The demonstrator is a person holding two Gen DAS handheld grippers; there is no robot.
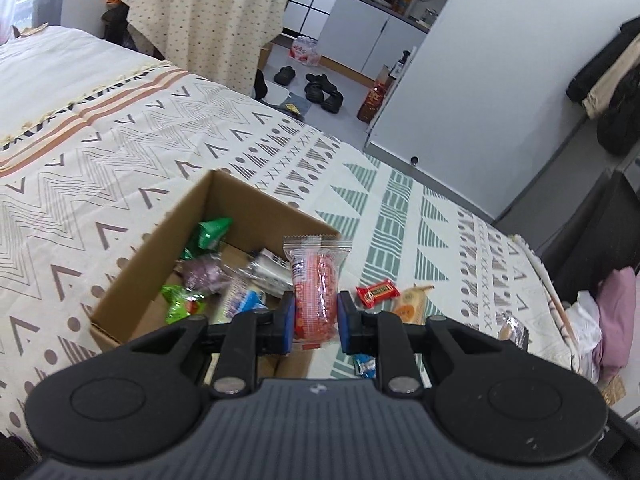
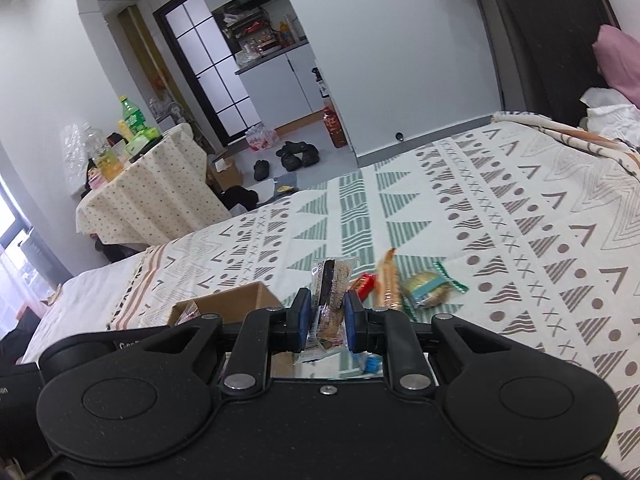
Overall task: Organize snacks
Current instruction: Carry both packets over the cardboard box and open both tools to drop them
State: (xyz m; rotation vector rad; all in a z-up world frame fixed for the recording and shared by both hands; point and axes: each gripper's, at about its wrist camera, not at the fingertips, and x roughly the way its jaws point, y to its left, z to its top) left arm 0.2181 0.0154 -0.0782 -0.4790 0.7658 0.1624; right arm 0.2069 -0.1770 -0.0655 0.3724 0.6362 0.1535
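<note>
My left gripper [image 1: 316, 314] is shut on a red snack packet in clear wrap [image 1: 316, 280], held upright above the near right corner of an open cardboard box [image 1: 160, 240] on the bed. The box holds several wrapped snacks [image 1: 208, 276]. My right gripper [image 2: 324, 318] is shut on a clear-wrapped sandwich biscuit packet [image 2: 330, 292] above the bed, right of the box [image 2: 236, 300]. Loose snacks lie on the blanket: a red bar [image 1: 378, 291], an orange packet [image 1: 410, 304], a blue-banded biscuit pack [image 2: 430, 290] and a small blue packet [image 1: 366, 364].
The patterned blanket [image 1: 160, 140] covers the bed. A cloth-covered table [image 2: 156, 196] with bottles stands past the bed. Shoes [image 1: 322, 90] lie on the floor near a kitchen doorway. A pink pillow [image 1: 618, 312] and a wrapped snack [image 1: 514, 330] lie at the right.
</note>
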